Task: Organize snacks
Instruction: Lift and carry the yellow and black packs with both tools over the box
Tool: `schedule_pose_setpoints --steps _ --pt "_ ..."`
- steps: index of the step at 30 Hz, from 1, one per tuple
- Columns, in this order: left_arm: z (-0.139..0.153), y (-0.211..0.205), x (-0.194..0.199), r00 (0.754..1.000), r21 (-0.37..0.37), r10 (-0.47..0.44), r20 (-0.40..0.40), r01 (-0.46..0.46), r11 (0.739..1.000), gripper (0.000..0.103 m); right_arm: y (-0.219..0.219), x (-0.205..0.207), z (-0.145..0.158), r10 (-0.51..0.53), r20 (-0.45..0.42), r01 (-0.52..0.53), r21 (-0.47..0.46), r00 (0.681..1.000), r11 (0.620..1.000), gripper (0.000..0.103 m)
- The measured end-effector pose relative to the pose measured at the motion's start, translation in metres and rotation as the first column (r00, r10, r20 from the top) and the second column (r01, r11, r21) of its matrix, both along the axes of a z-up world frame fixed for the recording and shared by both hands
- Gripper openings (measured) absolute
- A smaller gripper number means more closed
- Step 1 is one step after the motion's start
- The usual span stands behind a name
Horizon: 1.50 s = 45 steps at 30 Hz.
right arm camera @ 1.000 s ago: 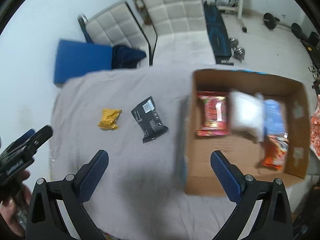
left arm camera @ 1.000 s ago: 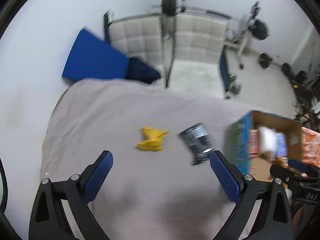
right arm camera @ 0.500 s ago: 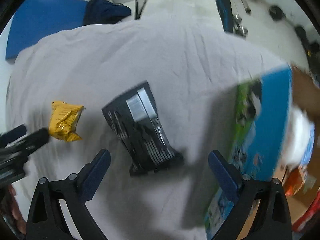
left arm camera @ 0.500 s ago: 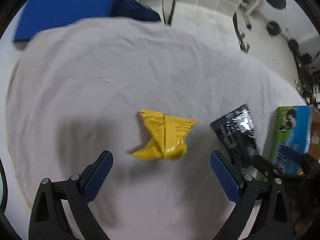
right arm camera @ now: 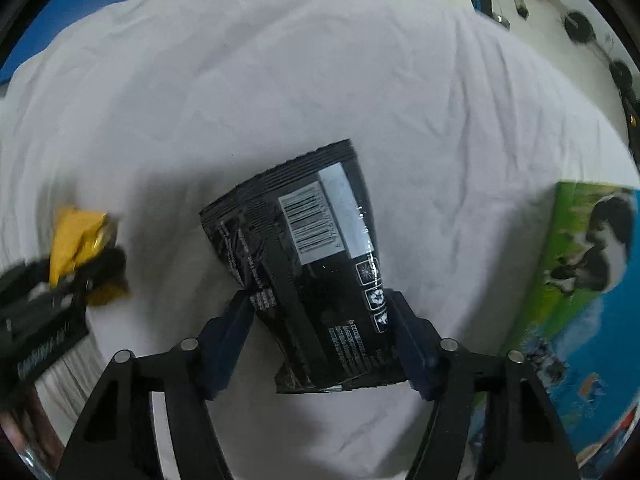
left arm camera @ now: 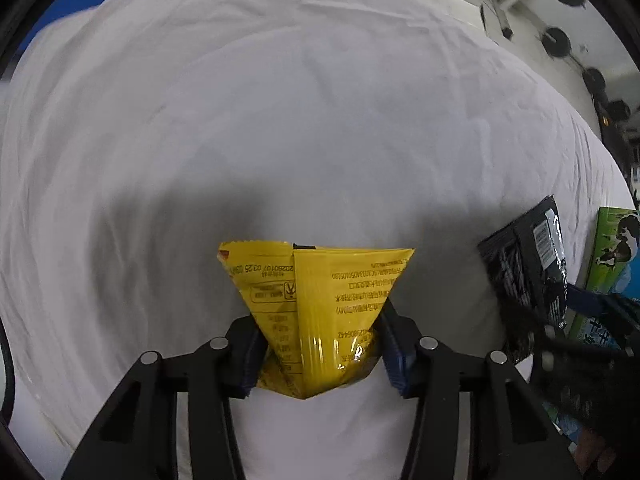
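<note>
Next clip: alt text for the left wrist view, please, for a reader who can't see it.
The left tool pinches a yellow snack packet between its blue pads on a white cloth. At the right edge lie a black packet and a green and blue box, with the other tool partly in view.

- The left gripper (left arm camera: 320,344), open above the desk a second ago, now sits low with its pads pinching the yellow packet (left arm camera: 316,316).
- The right gripper (right arm camera: 320,340), earlier wide over the box (right arm camera: 576,312), now closes on the black packet (right arm camera: 308,264), pads touching both edges.
</note>
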<state>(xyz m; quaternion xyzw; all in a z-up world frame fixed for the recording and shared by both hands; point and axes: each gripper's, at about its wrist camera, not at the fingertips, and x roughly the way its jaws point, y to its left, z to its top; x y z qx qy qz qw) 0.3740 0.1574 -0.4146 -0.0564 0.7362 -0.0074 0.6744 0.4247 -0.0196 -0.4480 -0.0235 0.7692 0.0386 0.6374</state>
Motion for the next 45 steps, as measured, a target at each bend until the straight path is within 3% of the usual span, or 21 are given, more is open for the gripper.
schedule_pose_setpoints --steps 4,6,8,17,19,22,32,38,45 --pt "0.002 0.001 -0.013 1.000 -0.004 0.014 0.023 -0.014 1.000 0.047 -0.003 -0.003 -0.001 -0.114 -0.025 0.114 0.005 0.993 0.993 0.067" --pt "0.003 -0.002 -0.017 1.000 0.011 0.002 0.028 -0.002 1.000 0.047 -0.008 -0.002 -0.003 -0.168 -0.032 0.169 0.014 0.985 0.986 0.071" --pt "0.002 -0.005 -0.022 0.999 0.031 -0.012 0.031 0.011 0.999 0.047 -0.008 -0.001 -0.007 -0.162 -0.043 0.163 0.020 0.986 0.986 0.078" --pt "0.001 -0.016 -0.019 0.998 0.076 -0.047 0.038 0.044 0.996 0.047 0.014 -0.001 -0.013 -0.095 -0.040 0.092 -0.068 0.995 0.993 0.077" --pt "0.002 -0.016 -0.017 0.998 0.081 -0.044 0.039 0.041 0.996 0.047 0.017 -0.005 -0.013 -0.098 -0.036 0.095 -0.068 0.995 0.993 0.075" --pt "0.002 -0.024 -0.013 0.998 0.086 -0.035 0.047 0.031 0.996 0.046 0.025 -0.010 -0.003 -0.088 -0.031 0.086 -0.072 0.996 0.994 0.058" --pt "0.006 -0.030 -0.029 0.998 0.086 -0.030 0.057 0.025 0.996 0.039 0.035 -0.022 0.011 -0.044 -0.007 0.043 -0.074 0.999 0.996 0.050" --pt "0.028 -0.032 -0.040 0.994 0.079 -0.022 0.106 0.014 0.997 0.039 0.037 -0.038 0.022 -0.009 0.024 0.010 -0.045 1.000 0.999 0.049" --pt "0.093 -0.038 -0.060 0.977 0.032 -0.003 0.214 -0.004 0.999 0.039 0.032 -0.068 0.087 0.032 0.106 -0.037 0.047 0.994 0.998 0.049"
